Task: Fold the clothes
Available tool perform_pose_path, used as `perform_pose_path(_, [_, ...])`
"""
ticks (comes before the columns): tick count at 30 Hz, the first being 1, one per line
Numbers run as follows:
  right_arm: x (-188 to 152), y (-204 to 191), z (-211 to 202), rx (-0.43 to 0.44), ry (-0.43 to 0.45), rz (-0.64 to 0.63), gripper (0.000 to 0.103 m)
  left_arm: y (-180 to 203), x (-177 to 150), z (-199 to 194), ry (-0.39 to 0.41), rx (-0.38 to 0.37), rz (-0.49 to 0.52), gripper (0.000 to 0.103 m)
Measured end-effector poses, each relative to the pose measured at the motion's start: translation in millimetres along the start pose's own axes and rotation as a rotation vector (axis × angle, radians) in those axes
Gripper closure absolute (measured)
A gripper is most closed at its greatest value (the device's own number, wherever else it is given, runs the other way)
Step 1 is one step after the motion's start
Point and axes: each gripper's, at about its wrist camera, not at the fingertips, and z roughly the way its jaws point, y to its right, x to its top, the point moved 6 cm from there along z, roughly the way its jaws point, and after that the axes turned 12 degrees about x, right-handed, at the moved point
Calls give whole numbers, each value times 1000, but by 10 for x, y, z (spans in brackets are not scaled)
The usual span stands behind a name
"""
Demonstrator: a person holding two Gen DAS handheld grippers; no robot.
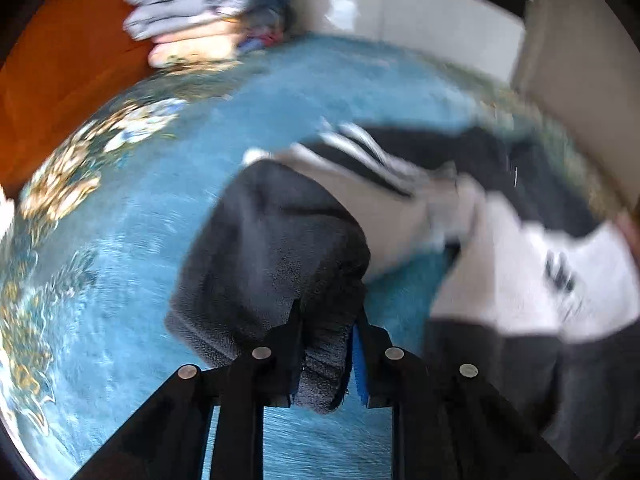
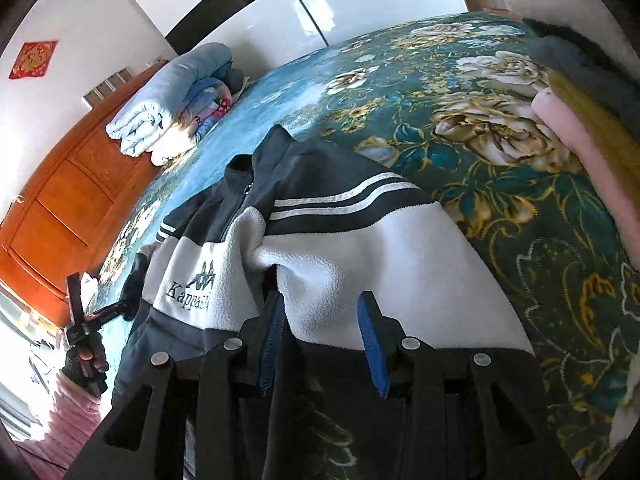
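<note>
A dark grey and white fleece jacket (image 2: 320,240) is lying spread on a bed covered with a teal floral bedspread (image 2: 500,184), and both grippers are holding onto it. The left wrist view, which is badly blurred, is showing what the other cannot: the left gripper (image 1: 326,344) with its fingers clamped on a bunched dark grey sleeve (image 1: 276,248), the fabric squeezed up between the blue pads (image 1: 359,364) and hanging above the plain teal part of the bedspread (image 1: 160,208). The right wrist view is sharp and is showing the jacket's front, with the Kappa logo (image 2: 192,292) on the white chest panel, the zip collar (image 2: 256,168) standing up, and two white stripes (image 2: 344,196) running across the dark shoulder. Here the right gripper (image 2: 322,316) is pinching a fold of the white fleece, its fingers drawn in on the cloth but not fully together. Far to the left in this view the person's left hand (image 2: 86,356) is gripping the other tool's handle at the bed's edge. A stack of folded quilts (image 2: 172,104) is sitting at the head of the bed against an orange wooden headboard (image 2: 68,200); the left view is showing the same stack (image 1: 192,4) only as a smear. A pile of folded clothes (image 2: 592,120), pink, mustard and dark blue, is lying on the bedspread to the right of the jacket, apart from it. A red paper square (image 2: 34,60) is hanging on the white wall.
</note>
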Motion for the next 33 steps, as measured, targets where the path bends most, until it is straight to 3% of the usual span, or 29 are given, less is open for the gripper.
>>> perform_pose_path(2, [26, -22, -86, -14, 10, -17, 64, -300, 198, -168, 43, -76, -144, 81])
perform_pose_path(5, [81, -8, -244, -51, 35, -35, 64, -965, 554, -322, 100, -93, -365, 82])
perform_pose_path(9, [107, 155, -439, -119, 60, -10, 64, -1752, 907, -207, 105, -5, -557, 85])
perform_pose_path(12, [52, 330, -550, -167, 65, 33, 64, -2132, 983, -33, 75, 93, -624, 95])
perform_pose_path(15, [-30, 530, -684, -197, 72, 88, 64, -2342, 888, 200, 16, 158, -657, 95])
perform_pose_path(19, [-134, 758, -909, -208, 100, 173, 64, -2396, 696, 500, -71, 218, -686, 95])
perform_pose_path(23, [-327, 894, -1106, -183, 103, 231, 63, -2348, 554, 564, -87, 169, -734, 94])
perform_pose_path(24, [-395, 921, -1124, -170, 93, 245, 58, -2345, 528, 539, -83, 153, -754, 93])
perform_pose_path(27, [-620, 958, -1123, -123, 57, 277, 52, -2312, 470, 422, -91, 113, -794, 79])
perform_pose_path(29, [-757, 942, -1096, -80, 38, 287, 52, -2280, 451, 271, -75, 134, -790, 60])
perform_pose_path(31, [-826, 903, -1042, -31, 34, 285, 45, -2184, 485, 60, -16, 136, -756, 56])
perform_pose_path(33, [-825, 974, -1026, -41, 48, 300, 44, -2002, 481, -154, 35, 98, -725, 52])
